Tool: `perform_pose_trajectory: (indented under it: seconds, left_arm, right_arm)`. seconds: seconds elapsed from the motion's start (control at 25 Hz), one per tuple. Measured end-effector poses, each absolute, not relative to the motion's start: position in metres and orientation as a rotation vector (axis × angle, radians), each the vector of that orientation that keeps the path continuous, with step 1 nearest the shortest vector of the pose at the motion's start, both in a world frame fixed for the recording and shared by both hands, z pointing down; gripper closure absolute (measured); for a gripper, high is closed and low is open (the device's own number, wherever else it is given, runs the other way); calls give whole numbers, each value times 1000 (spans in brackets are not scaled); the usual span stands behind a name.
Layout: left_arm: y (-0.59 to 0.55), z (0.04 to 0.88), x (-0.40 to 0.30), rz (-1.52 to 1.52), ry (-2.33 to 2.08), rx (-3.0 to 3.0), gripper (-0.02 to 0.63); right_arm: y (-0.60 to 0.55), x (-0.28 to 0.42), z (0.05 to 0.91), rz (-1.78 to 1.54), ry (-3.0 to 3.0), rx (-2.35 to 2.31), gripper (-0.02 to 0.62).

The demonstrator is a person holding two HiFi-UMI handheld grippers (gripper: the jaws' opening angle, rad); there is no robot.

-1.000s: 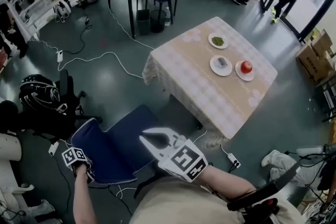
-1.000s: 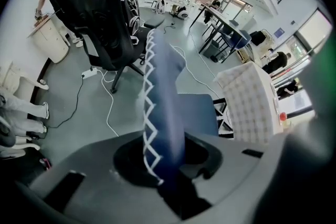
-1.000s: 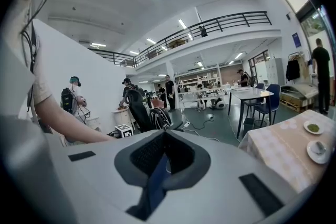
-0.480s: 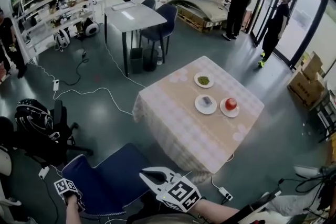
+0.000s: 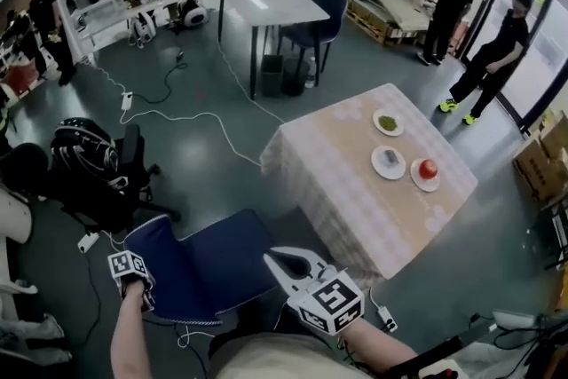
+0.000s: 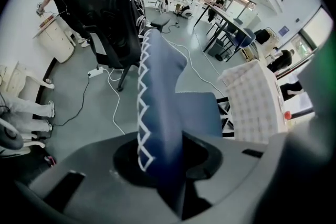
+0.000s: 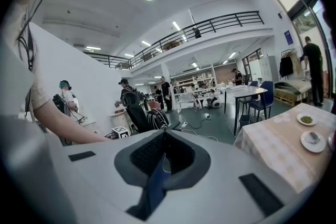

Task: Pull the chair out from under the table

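Your left gripper [image 5: 132, 273] has its jaws clamped on the chair [image 5: 213, 266] back: grip firmly. The right gripper [image 5: 286, 264] is closed and empty over the seat. The chair stands beside the bench [image 5: 351, 157]; drag it straight away.

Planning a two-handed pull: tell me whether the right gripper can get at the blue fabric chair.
Probably yes: the right gripper hangs empty right by the blue fabric chair, nothing lies between them, and the left gripper holds only its backrest edge.

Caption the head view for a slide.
Left gripper shut on blue chair, which stands clear of the table.
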State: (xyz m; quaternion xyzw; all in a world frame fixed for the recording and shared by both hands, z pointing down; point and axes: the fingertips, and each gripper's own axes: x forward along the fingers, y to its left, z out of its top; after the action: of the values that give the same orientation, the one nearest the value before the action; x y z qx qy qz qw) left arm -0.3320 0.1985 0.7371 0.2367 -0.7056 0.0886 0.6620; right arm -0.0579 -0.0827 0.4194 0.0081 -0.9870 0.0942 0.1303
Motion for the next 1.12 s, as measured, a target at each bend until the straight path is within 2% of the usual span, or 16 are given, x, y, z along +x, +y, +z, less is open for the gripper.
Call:
perform_pose_trajectory:
  seconds: [0.44,1.12]
  left_arm:
    - [196,728,-361,248,-1588,597,514]
    - [221,727,-359,194,-1592,551,514]
  right_arm:
    - [-54,-119,431,275,-2836,-80,586]
    - [-47,-120,437,269,-2794,-136,586]
